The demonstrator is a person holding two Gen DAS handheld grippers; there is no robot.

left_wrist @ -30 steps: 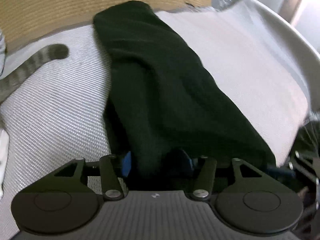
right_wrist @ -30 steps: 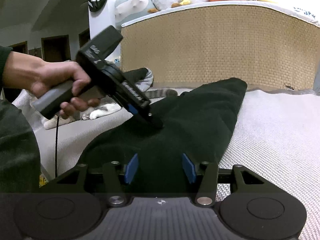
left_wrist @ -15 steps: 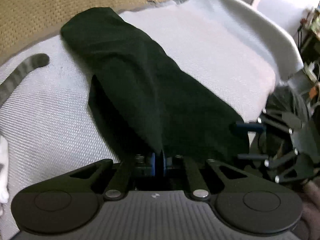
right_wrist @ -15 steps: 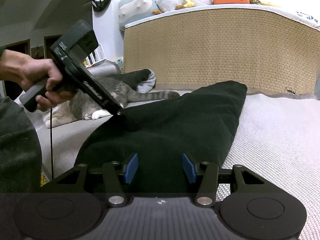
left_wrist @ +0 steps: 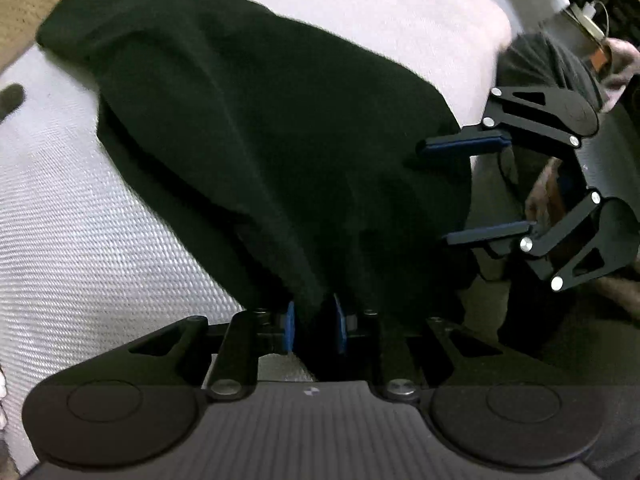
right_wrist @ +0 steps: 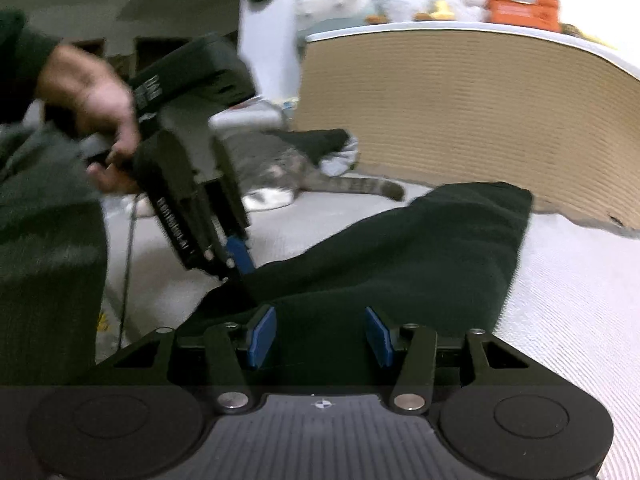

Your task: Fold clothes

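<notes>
We have a dark garment (left_wrist: pixel 256 128) lying on the bed (left_wrist: pixel 80 240) as a long band, and its long axis runs straight away from both of us, from the near edge of the bed up toward the woven headboard (right_wrist: pixel 460 120). The near end is what the next move turns on. Our left hand-held gripper (left_wrist: pixel 312 328) sits right at that end, with its blue pads drawn narrow on a bunch of the dark cloth, which rises slightly off the bed there. Our right hand-held gripper (right_wrist: pixel 320 336) is just beside the same end, on its right-hand corner, with its pads standing wide apart and the cloth lying between and under them; it holds nothing that we can see.

So the left one is the nearer to a working hold, and the right one is placed to take the other corner. We judge that carrying the near end along the long axis toward the far end would halve the band, though we cannot tell how many folds it already has.

No containers show in either view. A cat (right_wrist: pixel 296 176) lies on the bed to the left, well apart from the garment.
</notes>
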